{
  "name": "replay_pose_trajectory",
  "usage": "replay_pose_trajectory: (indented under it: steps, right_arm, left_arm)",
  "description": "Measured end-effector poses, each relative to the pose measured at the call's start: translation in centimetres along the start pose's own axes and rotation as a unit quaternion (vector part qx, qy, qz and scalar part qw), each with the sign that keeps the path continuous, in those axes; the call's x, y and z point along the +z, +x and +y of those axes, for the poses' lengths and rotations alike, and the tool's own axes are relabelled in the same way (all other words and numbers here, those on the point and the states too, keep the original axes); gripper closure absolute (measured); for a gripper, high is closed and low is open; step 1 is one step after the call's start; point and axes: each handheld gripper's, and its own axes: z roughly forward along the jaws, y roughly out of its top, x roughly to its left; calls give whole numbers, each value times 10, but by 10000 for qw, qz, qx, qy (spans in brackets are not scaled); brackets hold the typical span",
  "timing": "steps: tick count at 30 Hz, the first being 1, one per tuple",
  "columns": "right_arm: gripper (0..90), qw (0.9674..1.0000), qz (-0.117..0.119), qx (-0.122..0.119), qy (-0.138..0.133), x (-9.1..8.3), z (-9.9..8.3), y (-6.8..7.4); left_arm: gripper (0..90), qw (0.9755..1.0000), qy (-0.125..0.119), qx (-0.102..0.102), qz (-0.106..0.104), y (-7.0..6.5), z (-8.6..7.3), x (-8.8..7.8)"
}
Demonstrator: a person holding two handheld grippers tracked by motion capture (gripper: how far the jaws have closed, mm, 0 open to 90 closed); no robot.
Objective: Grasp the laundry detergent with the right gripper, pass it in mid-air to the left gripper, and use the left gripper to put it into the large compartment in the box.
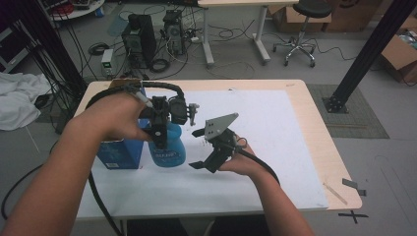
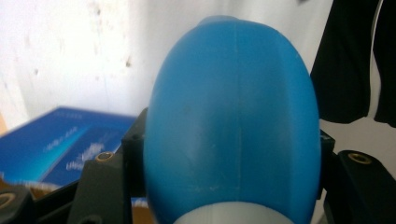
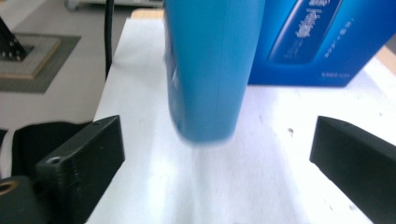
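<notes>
A blue plastic bottle (image 1: pixel 167 149) hangs upright over the white sheet (image 1: pixel 275 128), with my left gripper (image 1: pixel 158 133) shut on its upper part from above. In the left gripper view the bottle's rounded shoulder (image 2: pixel 233 116) sits squeezed between the two black jaws. Its base (image 3: pixel 205 121) is blurred, and I cannot tell whether it touches the sheet. My right gripper (image 1: pixel 198 148) stands open just right of the bottle, pointing at it. Its wide-apart jaws frame the bottle's lower body without touching it, and the right gripper (image 3: pixel 217 163) holds nothing.
A blue printed box (image 1: pixel 120 153) stands on the sheet directly left of the bottle; the same box (image 3: pixel 317 42) shows behind it. The wooden table edge (image 1: pixel 339 167) lies to the right. Computers, cables, a stool (image 1: pixel 301 29) and a black post (image 1: pixel 364 54) stand beyond the table.
</notes>
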Motion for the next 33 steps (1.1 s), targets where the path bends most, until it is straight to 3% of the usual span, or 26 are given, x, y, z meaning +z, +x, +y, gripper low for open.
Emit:
replay_pose_trajectory:
  steps: [4,5,10,11,12,13,16,21,22,23,24,25,26,27,28,29,30,31,32,33]
  right_arm:
    - [0,9996,2,-42,265,-9,4,-1]
    - [0,9989,21,-63,470,-15,7,-3]
    - [0,9952,60,-164,959,-23,11,-5]
    - [0,9952,60,-164,959,-23,11,-5]
    - [0,9925,94,-199,1199,-26,12,-7]
    - [0,9910,106,-199,1318,-28,12,-7]
    - [0,9846,176,-250,1722,-31,11,-10]
    - [0,9657,237,-409,2554,-34,14,-11]
    - [0,9626,263,-433,2661,-36,16,-11]
    - [0,9626,263,-433,2661,-36,16,-11]
    - [0,9593,277,-481,2769,-39,19,-12]
    - [0,9579,281,-505,2811,-41,21,-12]
    - [0,9579,281,-505,2811,-41,21,-12]
    - [0,9579,307,-498,2812,-42,22,-13]
    - [0,9579,333,-489,2810,-44,22,-15]
    - [0,9568,342,-507,2842,-44,22,-15]
    - [0,9539,357,-564,2928,-45,23,-16]
    - [0,9539,357,-564,2928,-45,23,-16]
    - [0,9512,377,-612,3000,-47,23,-16]
    - [0,9498,383,-635,3038,-47,23,-16]
  left_arm:
    - [395,9999,43,-157,-28,5,-7,-7]
    - [395,9995,48,-295,-58,9,-12,-13]
    - [394,9981,58,-595,-169,18,-22,-25]
    - [394,9975,50,-683,-195,20,-25,-27]
    - [394,9969,68,-752,-221,23,-27,-30]
    - [394,9950,69,-957,-276,28,-33,-36]
    - [394,9908,87,-1294,-372,36,-42,-43]
    - [393,9803,177,-1910,-478,49,-58,-56]
    - [393,9778,176,-2032,-484,52,-61,-58]
    - [393,9778,176,-2032,-484,52,-61,-58]
    - [394,9715,150,-2283,-613,59,-70,-62]
    - [393,9677,124,-2414,-719,63,-76,-63]
    - [394,9677,124,-2414,-719,63,-76,-63]
    - [394,9623,69,-2591,-824,68,-83,-65]
    - [394,9599,64,-2666,-869,71,-87,-66]
    - [394,9548,61,-2835,-895,73,-92,-67]
    - [394,9451,84,-3132,-928,77,-100,-70]
    - [394,9451,84,-3132,-928,77,-100,-70]
    - [394,9342,108,-3445,-917,80,-107,-74]
    - [393,9342,108,-3445,-917,80,-107,-74]
